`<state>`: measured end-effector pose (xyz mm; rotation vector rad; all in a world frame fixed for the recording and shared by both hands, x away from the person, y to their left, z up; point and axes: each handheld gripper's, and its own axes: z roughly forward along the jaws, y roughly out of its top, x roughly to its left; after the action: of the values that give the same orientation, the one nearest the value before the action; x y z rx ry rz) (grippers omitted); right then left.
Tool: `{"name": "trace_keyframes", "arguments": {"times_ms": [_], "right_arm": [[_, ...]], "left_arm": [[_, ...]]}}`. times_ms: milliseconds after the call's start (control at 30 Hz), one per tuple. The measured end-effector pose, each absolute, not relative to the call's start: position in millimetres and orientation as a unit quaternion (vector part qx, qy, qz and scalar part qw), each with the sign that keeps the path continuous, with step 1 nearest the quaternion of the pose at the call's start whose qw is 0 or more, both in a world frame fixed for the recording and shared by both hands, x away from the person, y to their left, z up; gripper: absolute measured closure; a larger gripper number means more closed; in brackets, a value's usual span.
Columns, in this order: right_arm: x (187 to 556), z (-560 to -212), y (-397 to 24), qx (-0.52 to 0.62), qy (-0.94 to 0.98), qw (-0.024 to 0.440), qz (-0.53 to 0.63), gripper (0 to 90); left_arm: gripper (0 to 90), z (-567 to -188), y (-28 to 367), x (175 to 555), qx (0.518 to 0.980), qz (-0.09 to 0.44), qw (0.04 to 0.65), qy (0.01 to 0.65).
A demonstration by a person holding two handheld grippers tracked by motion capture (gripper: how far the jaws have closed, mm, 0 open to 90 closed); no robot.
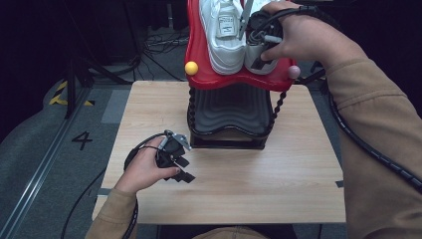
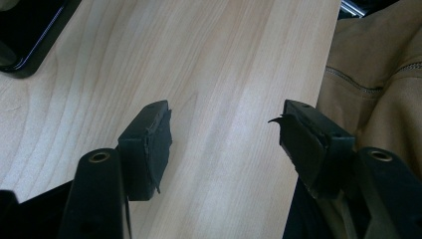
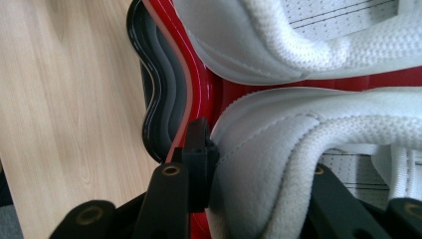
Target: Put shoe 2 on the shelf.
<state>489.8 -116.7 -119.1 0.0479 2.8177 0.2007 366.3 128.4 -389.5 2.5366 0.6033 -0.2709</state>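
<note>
While left gripper (image 1: pixel 180 162) rests low over table (image 1: pixel 278 169), jaws spread wide, nothing between, right gripper (image 1: pixel 261 47) up top clamps heel of right-hand white sneaker (image 1: pixel 259 59), jaws pressing either side. Sneaker sits on red rack tier (image 1: pixel 199 59), just beside its twin (image 1: pixel 221 35).

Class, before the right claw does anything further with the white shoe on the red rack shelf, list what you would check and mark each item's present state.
1. Right claw closed on the heel of the right-hand white shoe: ok, jaws on both sides of the heel.
2. Shoe resting on the red shelf: ok.
3. Second white shoe beside it, out of the grip: ok, but close.
4. Left claw open and holding nothing: ok, above the bare table.
5. Black lower shelf free for a shoe: ok.
6. Grip firm enough to lift: cannot tell.
</note>
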Motion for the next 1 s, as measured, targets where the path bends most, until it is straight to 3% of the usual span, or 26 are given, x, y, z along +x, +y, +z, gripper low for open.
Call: {"name": "trace_keyframes", "arguments": {"times_ms": [200, 467, 700, 1000], "right_arm": [[486.8, -119.2, -117.4, 0.027, 0.984, 0.157, 0.083, 68.4], [471.3, -100.6, -133.6, 0.063, 0.974, 0.162, 0.148, 49.4], [440.2, -71.6, -160.8, 0.055, 0.957, 0.169, 0.23, 46.1], [416.2, -76.6, -188.6, 0.055, 0.957, 0.157, 0.236, 45.3]], "left_arm": [[37.7, -390.1, 128.9, 367.1, 0.935, -0.098, 0.257, 0.225], [37.8, -387.6, 128.0, 365.6, 0.936, -0.098, 0.254, 0.223], [37.7, -387.5, 126.5, 365.0, 0.937, -0.093, 0.254, 0.222], [37.7, -385.7, 124.0, 362.8, 0.938, -0.091, 0.251, 0.221]]}}
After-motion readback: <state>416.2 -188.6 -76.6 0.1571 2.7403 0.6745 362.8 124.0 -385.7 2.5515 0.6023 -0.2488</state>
